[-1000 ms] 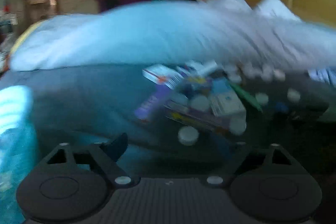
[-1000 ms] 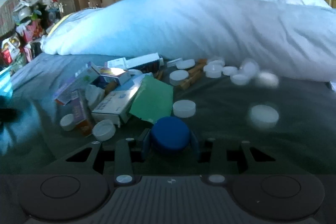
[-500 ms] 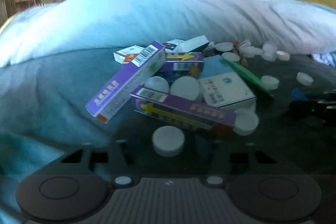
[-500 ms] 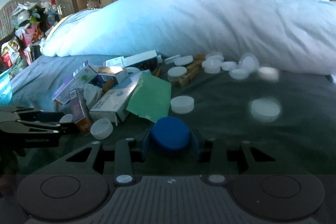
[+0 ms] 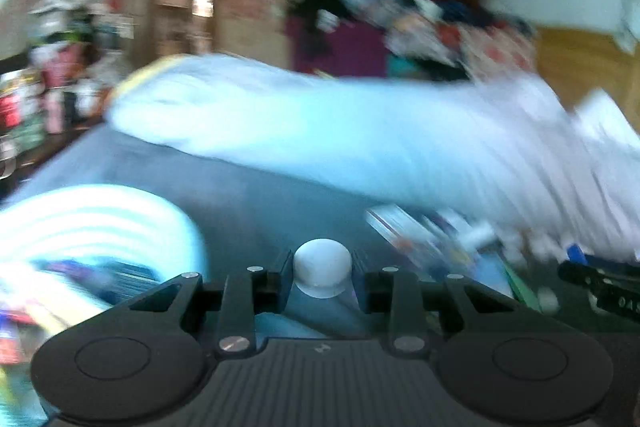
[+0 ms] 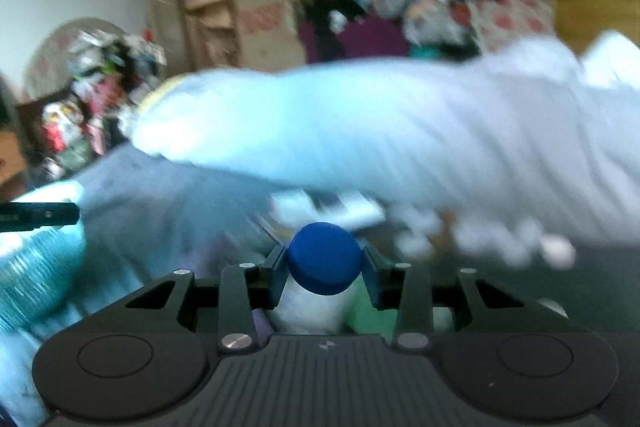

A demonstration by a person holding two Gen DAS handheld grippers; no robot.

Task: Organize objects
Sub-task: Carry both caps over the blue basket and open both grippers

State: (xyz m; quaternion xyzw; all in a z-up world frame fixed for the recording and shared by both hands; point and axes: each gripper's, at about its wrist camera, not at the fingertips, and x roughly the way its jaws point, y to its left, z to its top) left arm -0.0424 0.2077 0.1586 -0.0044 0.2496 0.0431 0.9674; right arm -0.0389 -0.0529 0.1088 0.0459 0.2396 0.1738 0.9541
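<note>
Caps [image 5: 322,273] [image 6: 324,269], white in the left gripper [image 5: 322,281] and blue in the right gripper [image 6: 324,277], were clamped and best carried level to the basket [image 5: 100,227] (blurred).

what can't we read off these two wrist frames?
- Left wrist: pile of boxes smeared by motion blur; print unreadable.
- Left wrist: teal basket cut off by the left edge, contents blurred.
- Right wrist: what sits below the blue cap is hidden by the gripper body.
- Right wrist: loose white caps blurred, uncountable.
</note>
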